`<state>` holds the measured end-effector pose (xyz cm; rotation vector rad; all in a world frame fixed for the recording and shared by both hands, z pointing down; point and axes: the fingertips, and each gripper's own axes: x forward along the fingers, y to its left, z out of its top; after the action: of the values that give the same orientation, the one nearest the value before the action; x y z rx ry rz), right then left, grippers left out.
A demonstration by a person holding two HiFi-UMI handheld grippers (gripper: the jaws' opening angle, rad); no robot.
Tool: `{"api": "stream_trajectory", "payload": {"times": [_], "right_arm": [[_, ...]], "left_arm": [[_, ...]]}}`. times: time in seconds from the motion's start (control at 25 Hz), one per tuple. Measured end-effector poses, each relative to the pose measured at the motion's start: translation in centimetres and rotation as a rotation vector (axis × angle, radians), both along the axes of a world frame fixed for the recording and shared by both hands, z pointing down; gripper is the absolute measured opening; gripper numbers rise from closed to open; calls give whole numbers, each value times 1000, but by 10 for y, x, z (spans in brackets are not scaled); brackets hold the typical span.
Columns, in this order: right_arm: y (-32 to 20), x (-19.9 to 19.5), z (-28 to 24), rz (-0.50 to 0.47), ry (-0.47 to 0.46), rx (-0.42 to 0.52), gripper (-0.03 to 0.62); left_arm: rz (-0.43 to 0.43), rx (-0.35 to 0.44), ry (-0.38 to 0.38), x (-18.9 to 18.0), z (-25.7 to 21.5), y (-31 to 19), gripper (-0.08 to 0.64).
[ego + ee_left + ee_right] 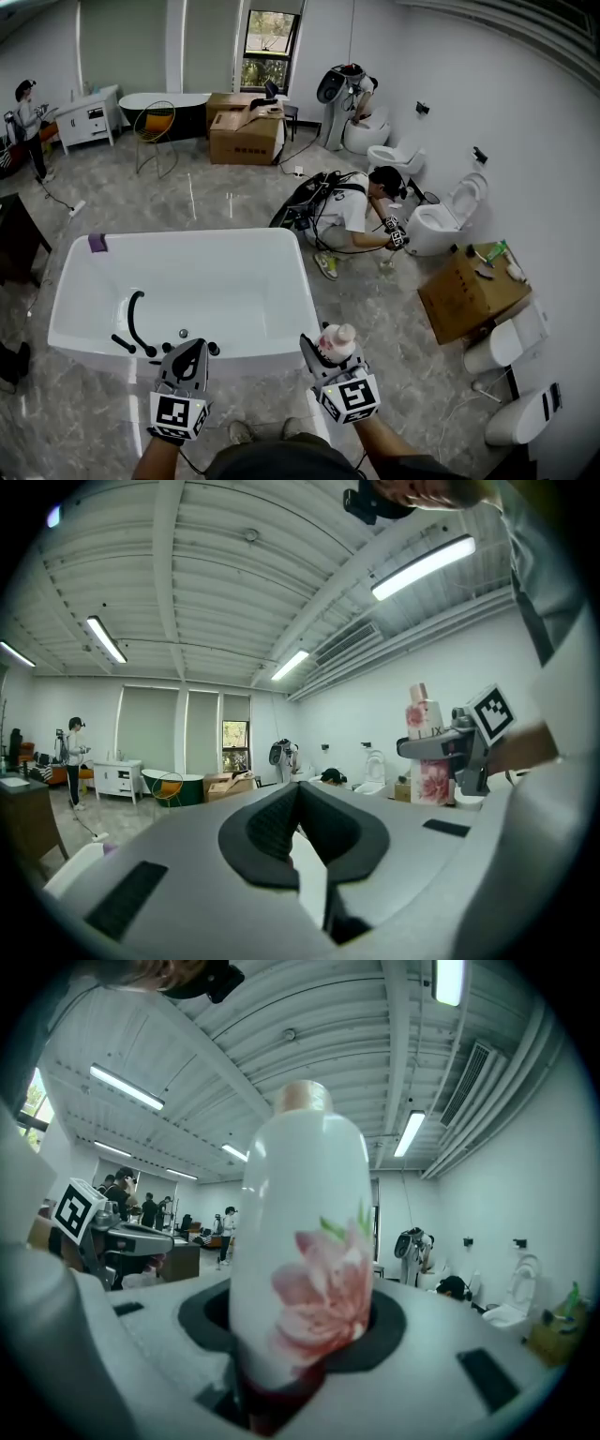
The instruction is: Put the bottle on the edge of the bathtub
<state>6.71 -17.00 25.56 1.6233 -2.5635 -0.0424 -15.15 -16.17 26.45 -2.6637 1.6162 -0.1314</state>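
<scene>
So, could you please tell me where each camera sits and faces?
Head view: on the person's head, facing steeply down at the bathtub; shows both arms, left tongs, right tongs holding the bottle.
Left gripper view: on the left tongs, looking along its shut jaws across the room; the right tongs and bottle show at right.
Right gripper view: on the right tongs, looking along its jaws; bottle fills the middle, left tongs at left.
Shared: each gripper view catches the other tongs.
</scene>
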Motion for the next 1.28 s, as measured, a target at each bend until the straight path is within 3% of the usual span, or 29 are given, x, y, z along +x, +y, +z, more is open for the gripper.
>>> {"api": "stream_trajectory", "payload": {"times": [0.64, 1.28], "right_arm": [[-49, 8, 22, -81, 9, 5, 201], [-105, -12, 119, -151, -7, -4, 201]], "left_arm": [[-60, -29, -13, 10, 16, -25, 0], [-66, -46, -47, 20, 102, -71, 0]]}}
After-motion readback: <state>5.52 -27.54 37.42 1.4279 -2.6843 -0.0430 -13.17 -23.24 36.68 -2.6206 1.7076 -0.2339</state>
